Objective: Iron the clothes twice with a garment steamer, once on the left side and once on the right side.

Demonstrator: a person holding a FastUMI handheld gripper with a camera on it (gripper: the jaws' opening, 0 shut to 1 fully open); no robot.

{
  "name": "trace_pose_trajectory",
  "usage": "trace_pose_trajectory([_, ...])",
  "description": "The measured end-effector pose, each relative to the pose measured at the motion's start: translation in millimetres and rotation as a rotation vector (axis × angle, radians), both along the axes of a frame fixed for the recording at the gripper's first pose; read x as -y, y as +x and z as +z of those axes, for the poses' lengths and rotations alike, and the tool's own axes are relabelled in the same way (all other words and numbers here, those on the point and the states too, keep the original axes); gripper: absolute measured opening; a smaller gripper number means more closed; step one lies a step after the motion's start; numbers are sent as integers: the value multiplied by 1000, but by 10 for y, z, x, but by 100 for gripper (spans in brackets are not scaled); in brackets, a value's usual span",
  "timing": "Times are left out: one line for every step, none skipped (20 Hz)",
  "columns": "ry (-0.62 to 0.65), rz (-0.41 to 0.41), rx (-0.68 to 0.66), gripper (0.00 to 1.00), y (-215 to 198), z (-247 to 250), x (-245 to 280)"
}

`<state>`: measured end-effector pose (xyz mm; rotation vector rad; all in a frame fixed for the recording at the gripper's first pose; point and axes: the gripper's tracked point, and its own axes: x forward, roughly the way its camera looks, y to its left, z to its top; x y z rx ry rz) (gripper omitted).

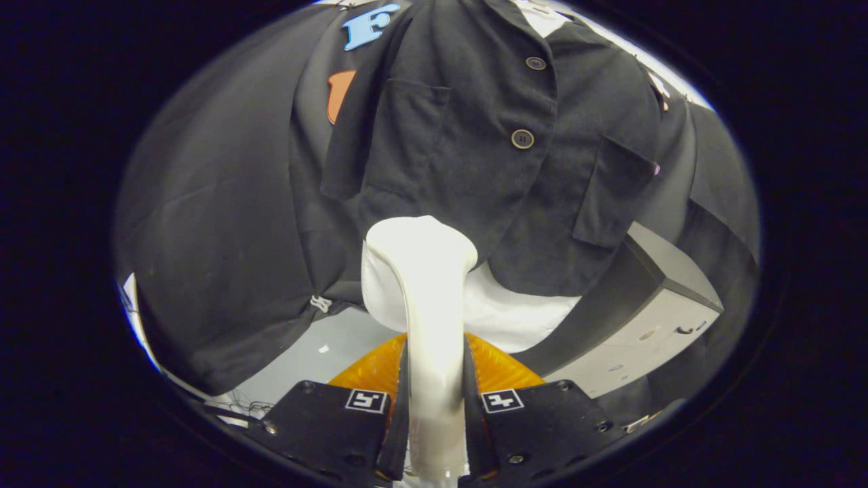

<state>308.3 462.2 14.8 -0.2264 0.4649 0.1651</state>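
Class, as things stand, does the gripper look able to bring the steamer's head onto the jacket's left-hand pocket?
Probably yes. The gripper is shut on the white steamer, whose head sits just below the black jacket. Nothing lies between it and the pocket above.

Black draped cloth wall (224, 203) forms the backdrop. To its lower right stands a pale grey box-shaped cabinet (651, 332) with a dark side panel. Below the cloth lies light grey floor (319, 352).
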Motion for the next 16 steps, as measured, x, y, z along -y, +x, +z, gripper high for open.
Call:
trace_pose_trajectory([12,0,4,37,-41,29,30])
trace_pose_trajectory([26,3,14,37,-57,57,39])
trace_pose_trajectory([38,8,31,37,-97,125,75])
trace_pose_trajectory([57,15,73,37,-182,241,179])
trace_pose_trajectory([67,24,110,37,-252,337,287])
trace_pose_trajectory([82,27,143,37,-316,432,438])
trace_pose_trajectory([102,33,167,37,-393,519,556])
trace_pose_trajectory([123,31,190,37,-479,595,694])
trace_pose_trajectory([146,25,211,37,-555,662,863])
trace_pose_trajectory([163,20,234,37,-651,734,1056])
trace_pose_trajectory([179,13,258,37,-739,780,1253])
trace_pose_trajectory([199,3,281,37,-840,814,1469])
trace_pose_trajectory([220,-7,306,37,-926,850,1674])
trace_pose_trajectory([238,-21,326,37,-1028,863,1888])
trace_pose_trajectory([248,-30,344,37,-1131,864,2103])
trace_pose_trajectory([258,-38,365,37,-1264,816,2372])
